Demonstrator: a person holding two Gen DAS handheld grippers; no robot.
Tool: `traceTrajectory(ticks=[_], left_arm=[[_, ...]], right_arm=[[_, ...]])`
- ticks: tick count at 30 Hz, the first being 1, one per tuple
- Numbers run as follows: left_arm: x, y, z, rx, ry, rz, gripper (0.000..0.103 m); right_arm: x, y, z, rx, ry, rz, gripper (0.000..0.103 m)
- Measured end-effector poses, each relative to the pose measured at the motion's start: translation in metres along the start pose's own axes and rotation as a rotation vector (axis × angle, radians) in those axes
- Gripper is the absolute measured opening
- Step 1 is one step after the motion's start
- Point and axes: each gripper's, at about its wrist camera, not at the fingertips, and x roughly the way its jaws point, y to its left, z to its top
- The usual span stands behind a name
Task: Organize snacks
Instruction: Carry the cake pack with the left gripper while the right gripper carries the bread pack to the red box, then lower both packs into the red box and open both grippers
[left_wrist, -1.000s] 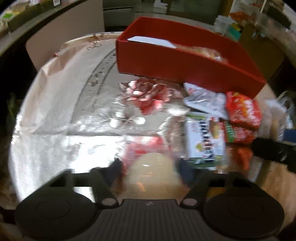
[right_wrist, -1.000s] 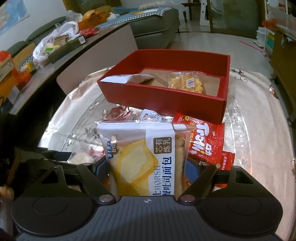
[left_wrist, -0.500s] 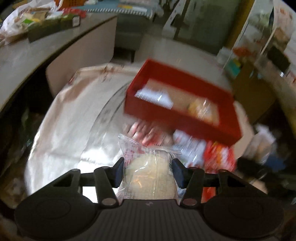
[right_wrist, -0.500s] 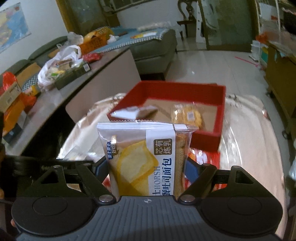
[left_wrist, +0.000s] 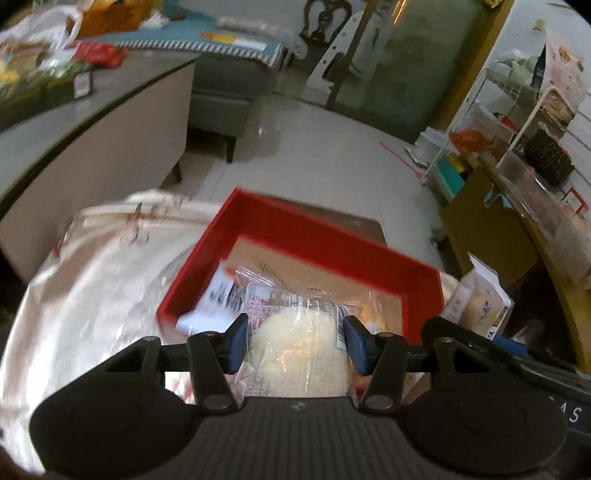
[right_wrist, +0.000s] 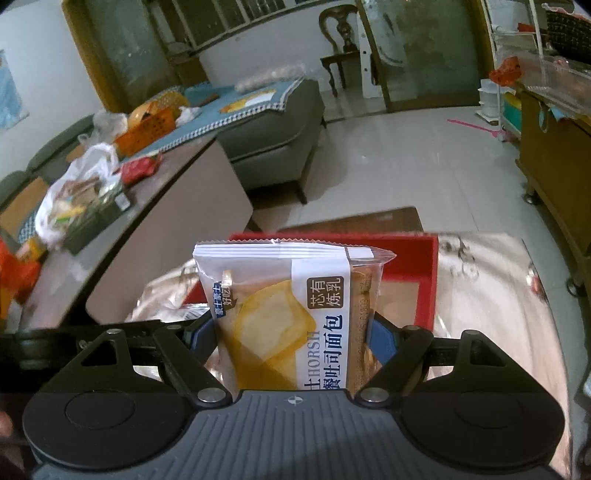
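Two snacks are in the air above the tabletop (right_wrist: 498, 295) as we carry them toward the red box (left_wrist: 317, 236). Our left gripper (left_wrist: 295, 341) has its jaws closed on a clear-wrapped pale bun (left_wrist: 299, 339), held above the near edge of the red box, where a white packet (left_wrist: 218, 295) and an orange-tinted one (left_wrist: 373, 314) already lie. Our right gripper (right_wrist: 295, 332) has its jaws clamped on an upright toast bread pack (right_wrist: 288, 314), in front of the box's near wall, apparently not yet over the box. We judge this the carry-and-place step. Next we need to bring each snack over bare cardboard floor, lower it inside the walls, and only then part the jaws, keeping the two grippers from crowding each other.
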Motion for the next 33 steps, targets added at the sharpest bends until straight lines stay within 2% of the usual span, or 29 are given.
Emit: traceTrajectory(ticks=[9, 14, 26, 33], left_arm=[[0.047, 0.003, 0.022, -0.038, 0.001, 0.032, 0.046], [0.070, 0.001, 0.021, -0.037, 0.039, 0.047, 0.046], [0.094, 0.001, 0.019, -0.030, 0.060, 0.077, 0.047], [0.097, 0.001, 0.017, -0.024, 0.082, 0.081, 0.053]], right_arm=[[0.044, -0.014, 0.018, 0.020, 0.035, -0.027, 0.084], [0.064, -0.023, 0.024, 0.051, 0.056, -0.029, 0.084], [0.099, -0.043, 0.024, 0.101, 0.119, -0.049, 0.084], [0.102, -0.051, 0.021, 0.158, 0.135, -0.055, 0.086]])
